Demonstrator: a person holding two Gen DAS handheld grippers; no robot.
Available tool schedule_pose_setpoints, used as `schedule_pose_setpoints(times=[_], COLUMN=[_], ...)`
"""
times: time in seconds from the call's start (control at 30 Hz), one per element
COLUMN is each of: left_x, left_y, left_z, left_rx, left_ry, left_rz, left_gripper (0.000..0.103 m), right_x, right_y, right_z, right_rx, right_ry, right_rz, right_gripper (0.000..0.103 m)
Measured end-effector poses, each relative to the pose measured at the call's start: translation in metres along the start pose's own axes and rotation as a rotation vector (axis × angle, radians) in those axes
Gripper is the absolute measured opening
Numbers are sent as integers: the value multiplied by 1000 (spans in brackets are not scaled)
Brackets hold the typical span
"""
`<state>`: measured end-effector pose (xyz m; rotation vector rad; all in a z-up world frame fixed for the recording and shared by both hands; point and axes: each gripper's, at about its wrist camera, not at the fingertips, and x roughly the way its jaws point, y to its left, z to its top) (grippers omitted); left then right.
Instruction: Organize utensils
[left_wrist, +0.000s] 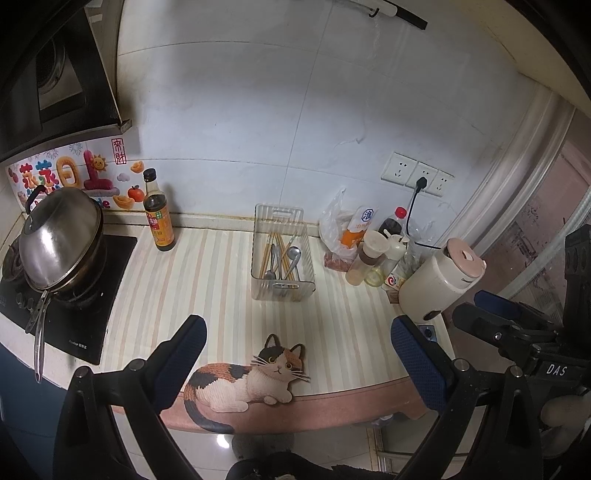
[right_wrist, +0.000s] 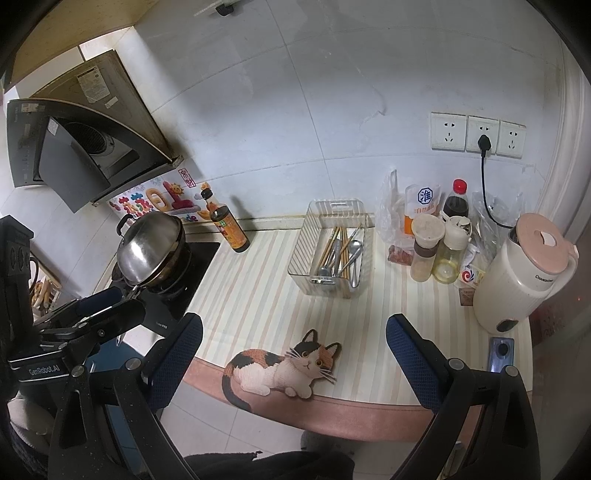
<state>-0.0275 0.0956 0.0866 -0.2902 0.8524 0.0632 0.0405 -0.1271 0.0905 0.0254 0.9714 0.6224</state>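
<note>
A clear plastic basket (left_wrist: 282, 221) (right_wrist: 334, 212) stands on the striped mat near the wall. Inside lie wooden chopsticks (left_wrist: 266, 254) (right_wrist: 328, 247) and metal spoons (left_wrist: 293, 256) (right_wrist: 355, 251) mixed together. My left gripper (left_wrist: 297, 354) is open and empty, held above the counter's front edge, well short of the basket. My right gripper (right_wrist: 293, 350) is also open and empty, at the same front edge. In the left wrist view the right gripper shows at the right edge (left_wrist: 517, 328); in the right wrist view the left gripper shows at the left edge (right_wrist: 85, 314).
A lidded wok (left_wrist: 61, 240) (right_wrist: 151, 251) sits on the stove at left. A sauce bottle (left_wrist: 159, 218) (right_wrist: 225, 221) stands by the wall. Condiment bottles (right_wrist: 439, 243), bags and a white kettle (left_wrist: 439, 280) (right_wrist: 521, 273) crowd the right. A cat-shaped mat (left_wrist: 243, 376) (right_wrist: 280, 369) lies at the front edge. A phone (right_wrist: 500, 352) lies by the kettle.
</note>
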Motion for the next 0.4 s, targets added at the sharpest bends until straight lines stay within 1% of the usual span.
schedule_pose_setpoints(times=[0.4], left_x=[-2], left_y=[3], left_z=[2], left_rx=[2], left_ry=[-8], left_rz=[5], left_gripper=[102], right_x=[0], right_y=[1], right_z=[2], right_rx=[-1], right_ry=[4], right_rz=[-1], right_gripper=[101])
